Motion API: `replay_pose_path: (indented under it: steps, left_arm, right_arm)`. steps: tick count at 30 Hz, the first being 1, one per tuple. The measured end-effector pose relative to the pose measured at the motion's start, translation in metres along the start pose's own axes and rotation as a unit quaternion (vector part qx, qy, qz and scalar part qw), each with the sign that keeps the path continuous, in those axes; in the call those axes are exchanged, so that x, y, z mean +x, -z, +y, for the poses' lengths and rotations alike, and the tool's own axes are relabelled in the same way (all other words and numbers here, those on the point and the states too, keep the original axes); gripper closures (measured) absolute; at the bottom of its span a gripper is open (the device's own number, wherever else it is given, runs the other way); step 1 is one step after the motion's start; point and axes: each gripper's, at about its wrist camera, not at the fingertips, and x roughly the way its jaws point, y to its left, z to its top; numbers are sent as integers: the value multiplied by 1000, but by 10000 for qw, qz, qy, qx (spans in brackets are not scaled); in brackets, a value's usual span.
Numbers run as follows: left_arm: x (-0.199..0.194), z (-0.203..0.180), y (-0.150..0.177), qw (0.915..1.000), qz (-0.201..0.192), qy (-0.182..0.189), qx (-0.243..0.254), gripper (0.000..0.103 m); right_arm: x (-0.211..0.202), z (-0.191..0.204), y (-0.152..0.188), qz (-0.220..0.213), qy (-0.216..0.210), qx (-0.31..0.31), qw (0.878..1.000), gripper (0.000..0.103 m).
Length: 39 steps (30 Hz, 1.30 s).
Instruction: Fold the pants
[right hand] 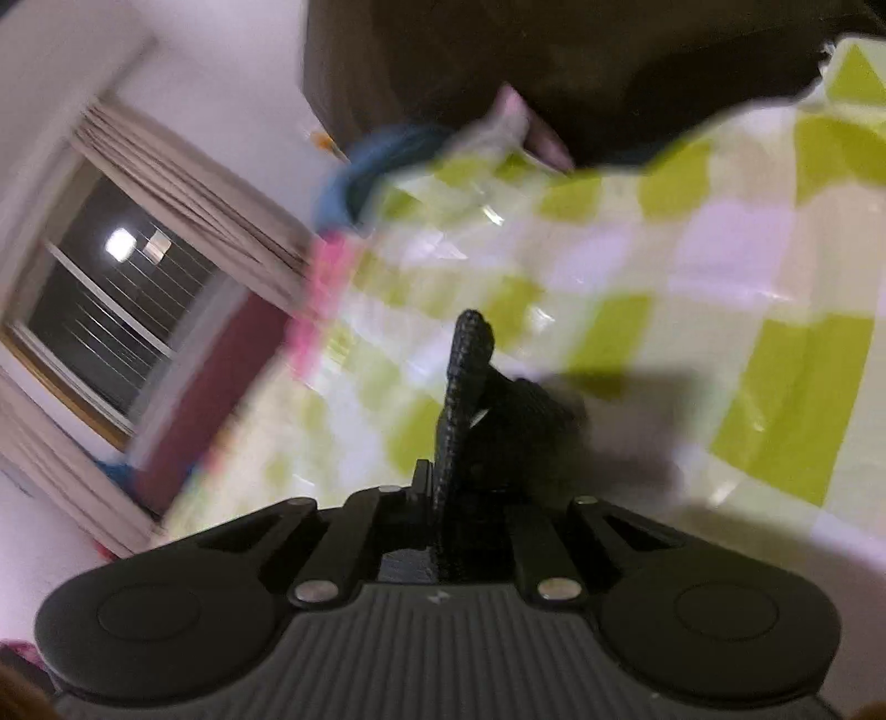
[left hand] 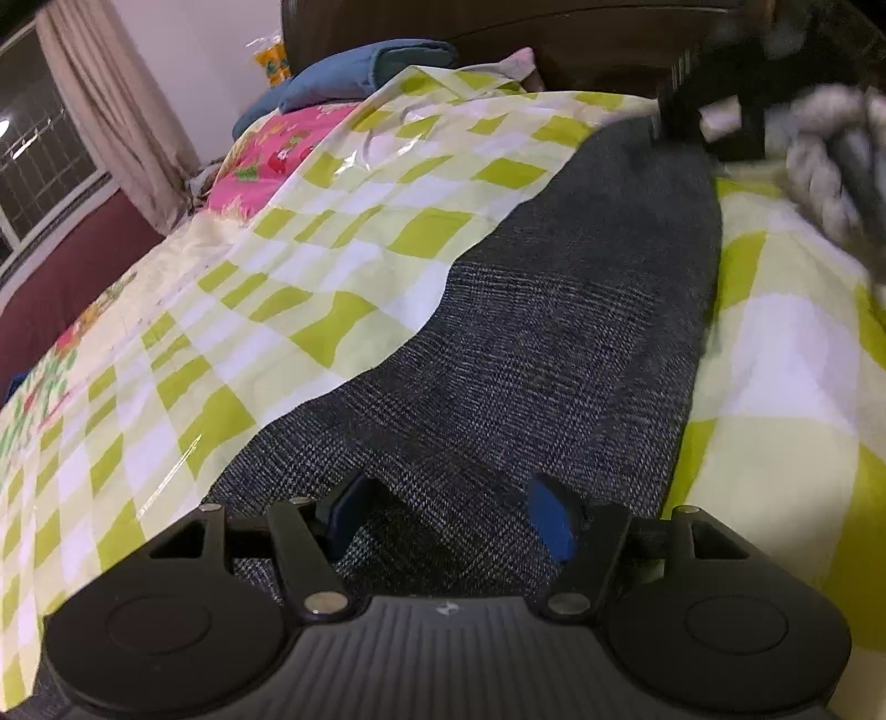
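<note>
bed: checked sheet (left hand: 310, 232) | curtained window (right hand: 111, 299) | left tongs (left hand: 448, 520) spread over pants (left hand: 554, 343) | right tongs (right hand: 470, 399) pinching pants

Landmark: pants (left hand: 554, 343), lying flat along the bed (left hand: 232, 332).
- Left of pants: broad open stretch of checked sheet, nothing standing on it.
- Right of pants: narrower bare strip of sheet.
- Beyond pants: right gripper (left hand: 714, 119) at their far end; blue pillow (left hand: 360, 69), dark headboard (left hand: 554, 33) behind.
</note>
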Motion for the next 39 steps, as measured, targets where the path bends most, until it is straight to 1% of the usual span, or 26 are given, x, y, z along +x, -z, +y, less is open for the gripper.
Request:
replay_pose_path:
  steps: [1, 2, 5, 6, 7, 8, 10, 14, 15, 16, 17, 18, 19, 20, 22, 23, 25, 26, 28, 30, 32, 33, 35, 36, 37, 39]
  left_arm:
    - [-1, 1, 0, 10000, -3, 5, -29, 25]
    - [-3, 2, 1, 10000, -18, 9, -50, 25]
    - [-7, 2, 8, 10000, -43, 49, -46, 25]
    - [-9, 2, 9, 10000, -58, 50, -26, 25]
    - [-9, 1, 9, 10000, -57, 51, -17, 25]
    - [-10, 2, 8, 10000, -48, 53, -21, 25]
    - [-12, 2, 6, 9999, -86, 55, -41, 25]
    - [-9, -2, 0, 9998, -132, 158, -64, 25]
    - [-7, -5, 0, 9997, -115, 192, -33, 25]
    - [-3, -9, 0, 9998, -89, 202, 13, 25]
    - [0, -12, 0, 9998, -71, 171, 49, 25]
    - [2, -13, 0, 9998, -64, 162, 46, 25]
    - [0, -10, -1, 9998, -53, 191, 5, 25]
    - [-2, -8, -1, 9997, -53, 216, -48, 25]
    - [-8, -1, 2, 9997, -94, 197, -147, 24]
    - [-12, 3, 6, 9997, -101, 158, -177, 24]
    - [-22, 13, 16, 9995, -127, 93, -277, 24]
    - [-28, 18, 21, 9993, -146, 60, -346, 24]
    - [-43, 33, 35, 9984, -193, -54, -536, 24]
    - [-58, 48, 48, 9969, -232, -185, -730, 24]
    - [-75, 66, 64, 9944, -281, -378, -950, 24]
    - [-84, 75, 72, 9929, -302, -483, -1046, 24]
    - [-100, 93, 91, 9890, -326, -719, -1254, 24]
    - [-106, 102, 101, 9870, -317, -809, -1354, 24]
    - [-111, 111, 111, 9848, -281, -874, -1475, 23]
    - [-122, 126, 133, 9789, -209, -1006, -1768, 23]
  right_arm:
    - [9, -5, 1, 199, -37, 178, 9996, 91]
    - [12, -6, 1, 239, -140, 192, 9994, 90]
    - [17, -3, 4, 168, -548, 314, 9979, 63]
    - [20, -2, 3, 177, -578, 300, 9977, 69]
    - [22, -1, 1, 200, -486, 316, 9981, 77]
    - [23, -3, -1, 193, -395, 418, 9982, 98]
    - [14, -12, -4, -18, -613, 760, 9952, 98]
    - [-20, -17, 2, -603, -824, 1004, 9897, 98]
    - [-26, -20, 4, -728, -804, 1017, 9889, 98]
    - [-26, -19, 6, -788, -617, 835, 9915, 98]
    - [-19, -19, 6, -656, -230, 671, 9953, 98]
    - [-13, -18, 5, -513, 44, 623, 9967, 98]
    - [-13, -16, 5, -520, 81, 591, 9969, 98]
    - [-18, -11, 4, -606, 27, 539, 9967, 98]
    - [-28, 10, 4, -887, -49, 228, 9958, 98]
    - [-32, 26, 5, -968, -15, -93, 9953, 98]
    - [-35, 67, 14, -1001, 183, -1054, 9892, 98]
    - [-35, 92, 24, -974, 192, -1581, 9824, 98]
    - [-32, 134, 46, -825, 29, -2360, 9682, 98]
    - [-28, 173, 77, -599, -158, -3010, 9516, 98]
    - [-23, 207, 117, -305, -388, -3577, 9325, 98]
    - [-20, 224, 141, -153, -507, -3905, 9191, 98]
    - [-9, 258, 191, 70, -717, -4606, 8847, 98]
    - [-6, 270, 215, 196, -809, -4839, 8712, 98]
    - [-2, 281, 238, 366, -910, -5029, 8587, 98]
    - [6, 300, 279, 681, -1101, -5297, 8383, 98]
